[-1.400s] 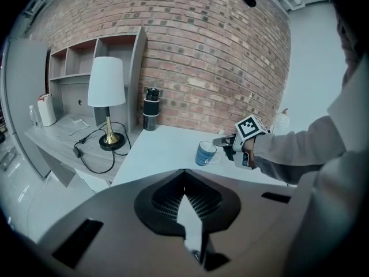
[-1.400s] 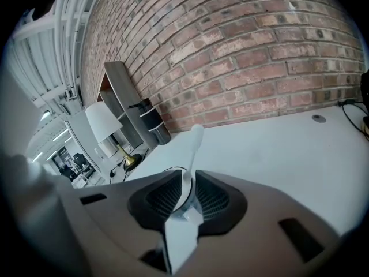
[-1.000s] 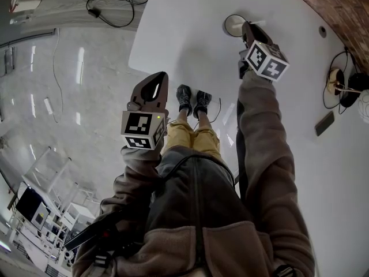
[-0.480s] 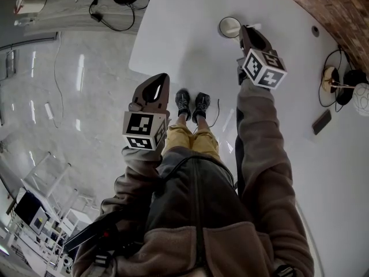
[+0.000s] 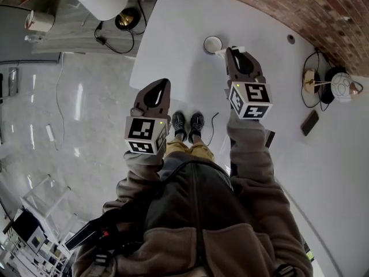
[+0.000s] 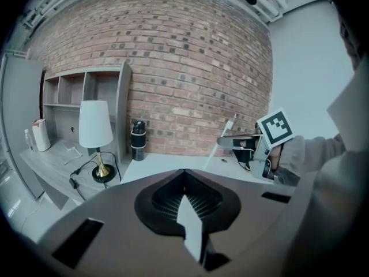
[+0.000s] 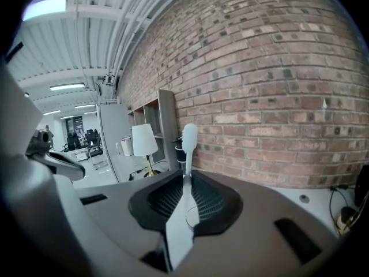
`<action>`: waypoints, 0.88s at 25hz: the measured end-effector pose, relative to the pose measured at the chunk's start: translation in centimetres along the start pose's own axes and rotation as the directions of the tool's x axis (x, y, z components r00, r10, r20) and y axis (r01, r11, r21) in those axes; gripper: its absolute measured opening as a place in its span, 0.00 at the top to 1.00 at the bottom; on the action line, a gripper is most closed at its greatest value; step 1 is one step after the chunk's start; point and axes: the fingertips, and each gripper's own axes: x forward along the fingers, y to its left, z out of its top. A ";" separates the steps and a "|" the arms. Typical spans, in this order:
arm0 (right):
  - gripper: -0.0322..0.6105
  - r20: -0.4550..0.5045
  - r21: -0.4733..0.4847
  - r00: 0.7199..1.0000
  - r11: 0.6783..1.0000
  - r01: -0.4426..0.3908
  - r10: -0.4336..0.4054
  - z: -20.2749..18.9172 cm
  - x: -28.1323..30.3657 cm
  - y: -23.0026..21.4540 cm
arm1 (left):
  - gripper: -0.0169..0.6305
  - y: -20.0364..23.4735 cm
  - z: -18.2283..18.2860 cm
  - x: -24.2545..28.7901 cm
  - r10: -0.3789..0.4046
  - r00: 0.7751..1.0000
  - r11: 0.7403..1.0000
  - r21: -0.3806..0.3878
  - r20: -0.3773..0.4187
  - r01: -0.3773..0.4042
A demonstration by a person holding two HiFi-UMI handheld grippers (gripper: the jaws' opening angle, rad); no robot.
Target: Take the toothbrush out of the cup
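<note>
The toothbrush [image 7: 188, 146] is clamped between the jaws of the right gripper [image 7: 185, 178], its long axis upright along them, head uppermost. In the head view the cup [image 5: 213, 44] is seen at upper centre on the white table [image 5: 173, 27], just left of that gripper's tip, and is judged empty. The left gripper [image 5: 160, 85], jaws together on nothing, is held well apart at centre left.

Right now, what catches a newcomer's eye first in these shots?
The white toothbrush clamped in the right gripper stands out first, its head set against the brick wall. In the head view, the cup sits on the white table just beside that gripper, while the left gripper hangs shut and empty near the table's edge.
</note>
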 end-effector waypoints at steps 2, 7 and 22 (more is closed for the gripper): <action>0.87 0.027 -0.027 1.000 1.000 -0.003 0.004 2.0 -1.6 0.9 | 0.97 -0.5 2.0 -0.5 -0.006 0.999 1.000 0.015 0.040 0.005; 0.87 0.115 -0.070 0.993 0.997 0.021 -0.013 6.9 -5.7 2.3 | 0.97 -2.0 7.2 -2.0 -0.027 0.990 0.998 0.066 0.136 0.018; 0.87 0.321 -0.138 0.946 0.985 0.100 -0.052 16.2 -14.8 5.1 | 0.97 -6.7 16.8 -6.8 -0.117 0.936 0.981 0.188 0.332 0.056</action>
